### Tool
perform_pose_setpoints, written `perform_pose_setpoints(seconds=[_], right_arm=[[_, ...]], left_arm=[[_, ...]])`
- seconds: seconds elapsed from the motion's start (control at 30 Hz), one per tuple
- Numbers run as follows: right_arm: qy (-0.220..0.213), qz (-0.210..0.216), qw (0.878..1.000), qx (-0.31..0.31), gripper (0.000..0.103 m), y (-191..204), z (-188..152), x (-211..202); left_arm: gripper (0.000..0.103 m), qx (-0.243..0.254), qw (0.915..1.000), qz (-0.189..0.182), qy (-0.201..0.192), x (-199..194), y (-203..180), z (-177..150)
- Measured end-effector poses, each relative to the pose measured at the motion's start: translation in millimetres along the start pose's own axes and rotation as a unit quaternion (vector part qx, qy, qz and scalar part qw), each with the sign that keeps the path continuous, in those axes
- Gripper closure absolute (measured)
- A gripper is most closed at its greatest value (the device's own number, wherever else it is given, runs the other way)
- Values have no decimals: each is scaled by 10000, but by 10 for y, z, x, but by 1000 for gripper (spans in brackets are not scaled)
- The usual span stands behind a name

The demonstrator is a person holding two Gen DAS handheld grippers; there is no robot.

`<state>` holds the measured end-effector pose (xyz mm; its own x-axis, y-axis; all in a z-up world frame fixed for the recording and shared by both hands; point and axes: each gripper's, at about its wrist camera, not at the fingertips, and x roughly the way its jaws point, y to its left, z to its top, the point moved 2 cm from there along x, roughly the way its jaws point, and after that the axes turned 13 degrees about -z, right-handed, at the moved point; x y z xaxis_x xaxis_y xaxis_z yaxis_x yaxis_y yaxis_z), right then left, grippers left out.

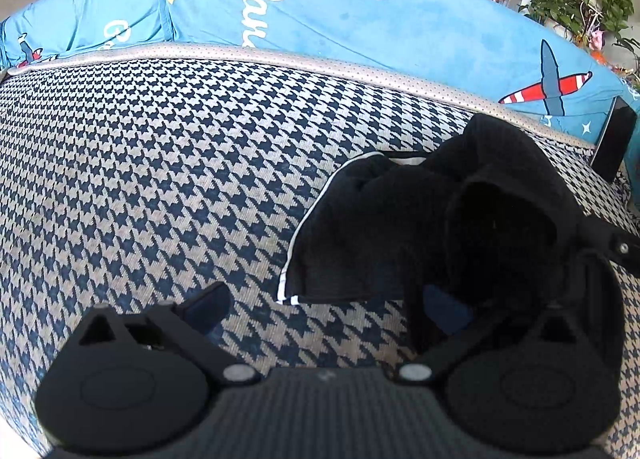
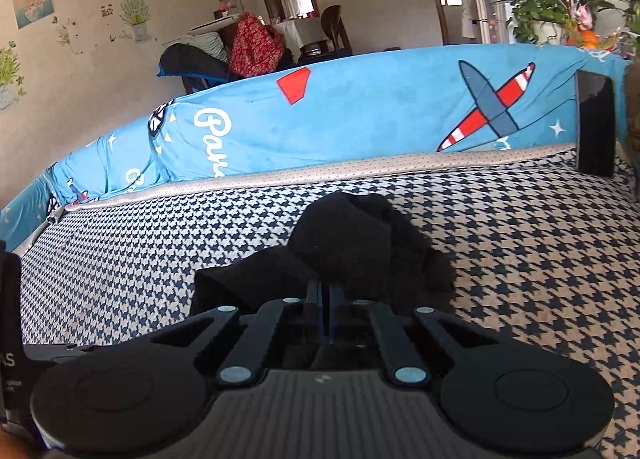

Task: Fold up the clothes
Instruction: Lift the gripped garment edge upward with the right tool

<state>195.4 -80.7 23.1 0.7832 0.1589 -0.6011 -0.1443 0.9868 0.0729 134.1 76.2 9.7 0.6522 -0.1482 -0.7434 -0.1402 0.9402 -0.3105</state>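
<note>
likely the right gripper [image 2: 325, 291], clamped on the black garment [image 2: 352, 243], drags it bunched; left gripper [image 1: 328, 307] gapes empty.

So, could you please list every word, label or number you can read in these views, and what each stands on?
"Pari", white script cut off by the cushion edge: blue blanket.
A second white script lower left on the blanket: too hidden to read.
"AS", end of a cut-off white word: black device at the right view's left edge.
Small print under it: too blurred.
</note>
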Motion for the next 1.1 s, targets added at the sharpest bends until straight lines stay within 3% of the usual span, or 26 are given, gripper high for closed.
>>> perform_pose_setpoints(seconds=[0.13,0.23,0.43,0.53,0.7,0.77,0.83,1.1], right_arm=[[-27,-683,9975,191,100,-368,22,-91],[143,-835,9956,411,100,-645,4,-109],[110,-279,9990,344,99,-705,-41,-221],[20,207,9994,287,99,-557,-14,-256],[-56,770,9970,94,83,-257,10,-230],[-40,884,9961,44,68,-160,5,-185],[-20,940,9956,14,62,-70,1,-127],[139,1015,9945,-228,57,252,-51,115]], left_arm=[[0,-16,9999,20,-99,-19,-25,26],[0,-34,9999,-7,-117,-10,-55,24],[0,-28,10000,30,-40,82,-123,-33],[0,30,10000,32,-28,103,-157,-65],[0,92,10000,-22,8,116,-187,-110],[0,123,9999,-66,20,119,-202,-123],[0,176,9998,-72,19,121,-221,-133],[0,237,9997,-110,39,125,-235,-159]])
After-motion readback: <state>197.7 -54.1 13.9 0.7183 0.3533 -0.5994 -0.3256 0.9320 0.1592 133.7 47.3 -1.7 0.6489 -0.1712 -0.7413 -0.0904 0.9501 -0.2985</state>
